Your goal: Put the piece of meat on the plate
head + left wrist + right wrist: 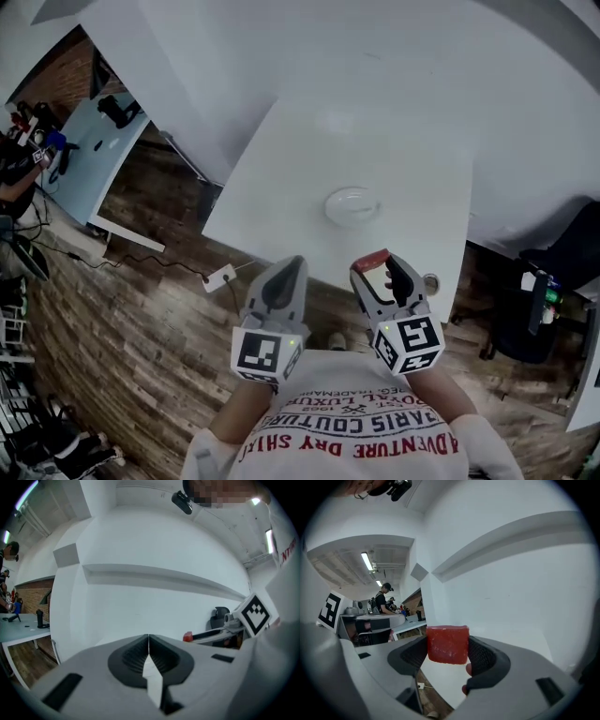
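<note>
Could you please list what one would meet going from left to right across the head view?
Pale blue desk → power strip → left tool → right tool holding the piece of meat → black chair.

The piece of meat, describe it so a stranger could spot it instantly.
Start at the white table, then the right gripper at its near edge. The piece of meat is the red block clamped between its jaws; the left gripper beside it holds nothing.
</note>
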A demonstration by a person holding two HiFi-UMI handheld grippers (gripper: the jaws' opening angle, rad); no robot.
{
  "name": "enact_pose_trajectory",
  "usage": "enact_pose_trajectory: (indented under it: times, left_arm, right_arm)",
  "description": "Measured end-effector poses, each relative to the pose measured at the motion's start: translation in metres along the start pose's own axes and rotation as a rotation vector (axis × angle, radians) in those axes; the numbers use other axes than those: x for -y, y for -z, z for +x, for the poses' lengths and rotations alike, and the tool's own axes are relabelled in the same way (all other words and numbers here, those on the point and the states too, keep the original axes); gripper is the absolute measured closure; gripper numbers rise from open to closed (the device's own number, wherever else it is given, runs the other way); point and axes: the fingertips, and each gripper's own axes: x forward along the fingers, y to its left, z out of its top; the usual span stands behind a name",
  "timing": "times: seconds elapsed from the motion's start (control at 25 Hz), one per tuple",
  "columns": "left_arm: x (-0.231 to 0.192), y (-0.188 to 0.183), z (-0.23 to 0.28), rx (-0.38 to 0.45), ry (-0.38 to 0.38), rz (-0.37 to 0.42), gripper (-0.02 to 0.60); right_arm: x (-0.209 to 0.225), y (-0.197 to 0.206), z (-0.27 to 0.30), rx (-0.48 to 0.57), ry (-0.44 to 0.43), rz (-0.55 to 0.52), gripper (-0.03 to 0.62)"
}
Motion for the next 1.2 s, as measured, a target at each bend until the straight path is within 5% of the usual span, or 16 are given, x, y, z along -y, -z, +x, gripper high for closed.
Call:
enact_pose_trajectory:
  times: [0.64,1.2]
  left_arm:
    - [-0.068,0.016,0.172,-0.106,0.334,-0.02,0.574]
    - [-0.085,0.085,0.247,-0.278,0.456,-0.089,0.574]
  right_arm:
    - [0.079,0.017,0.123,-0.205,0.283,0.158,0.318]
    - [0.133,0.109,0.207,-0.579,0.377,0.125,0.318]
